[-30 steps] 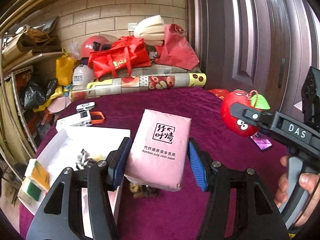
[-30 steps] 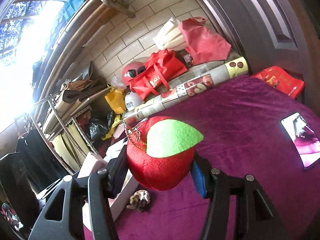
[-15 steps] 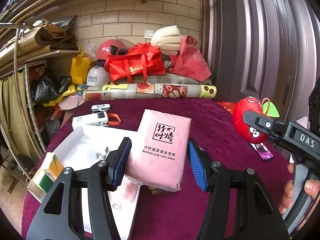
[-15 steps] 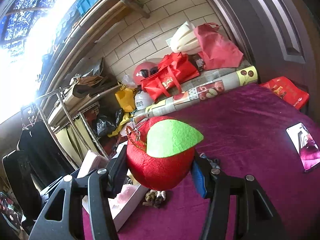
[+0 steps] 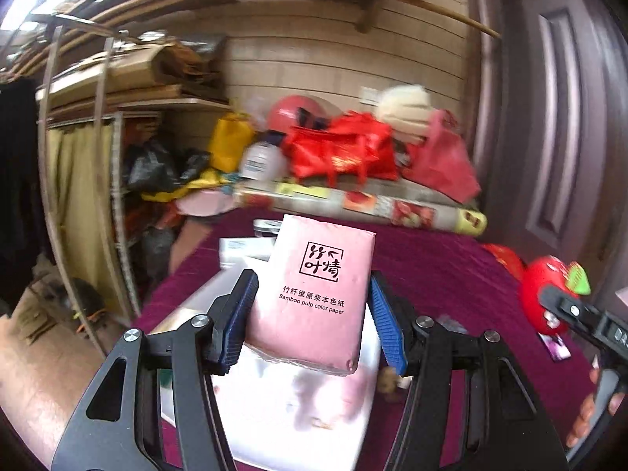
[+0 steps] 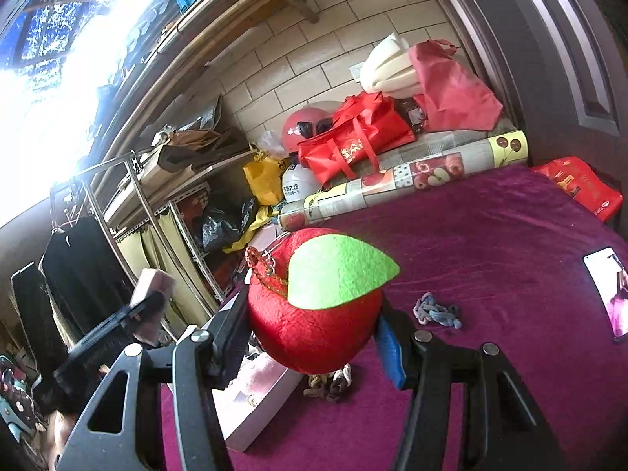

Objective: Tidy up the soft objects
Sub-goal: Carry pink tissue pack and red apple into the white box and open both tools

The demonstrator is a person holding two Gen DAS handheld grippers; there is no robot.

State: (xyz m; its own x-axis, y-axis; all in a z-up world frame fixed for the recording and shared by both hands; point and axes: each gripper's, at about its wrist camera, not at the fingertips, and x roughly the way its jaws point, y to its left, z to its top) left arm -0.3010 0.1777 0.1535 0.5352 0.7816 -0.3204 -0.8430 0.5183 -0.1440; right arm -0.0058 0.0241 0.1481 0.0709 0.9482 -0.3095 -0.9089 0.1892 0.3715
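Observation:
My left gripper (image 5: pixel 312 320) is shut on a pink tissue pack (image 5: pixel 318 294), held above a white open box (image 5: pixel 274 412) with something pink inside. My right gripper (image 6: pixel 314 337) is shut on a red plush apple (image 6: pixel 314 325) with a green leaf and a gold chain, over the box's corner (image 6: pixel 251 412). In the left wrist view the red plush apple (image 5: pixel 545 298) shows at the right, clamped in the right gripper (image 5: pixel 549 306). The right wrist view shows the tissue pack (image 6: pixel 151 286) at the left edge.
A purple cloth (image 6: pixel 490 243) covers the table. On it lie a grey-blue knotted scrunchie (image 6: pixel 437 312), a brown one (image 6: pixel 329 386), a phone (image 6: pixel 610 290) and a red bag (image 6: pixel 581 186). A patterned roll (image 6: pixel 404 180), red bags and a metal shelf (image 6: pixel 165 212) stand behind.
The left gripper with the tissue pack has swung left over the box, so the shelf now fills the left view. The right gripper has shifted slightly with the apple, uncovering the grey-blue scrunchie.

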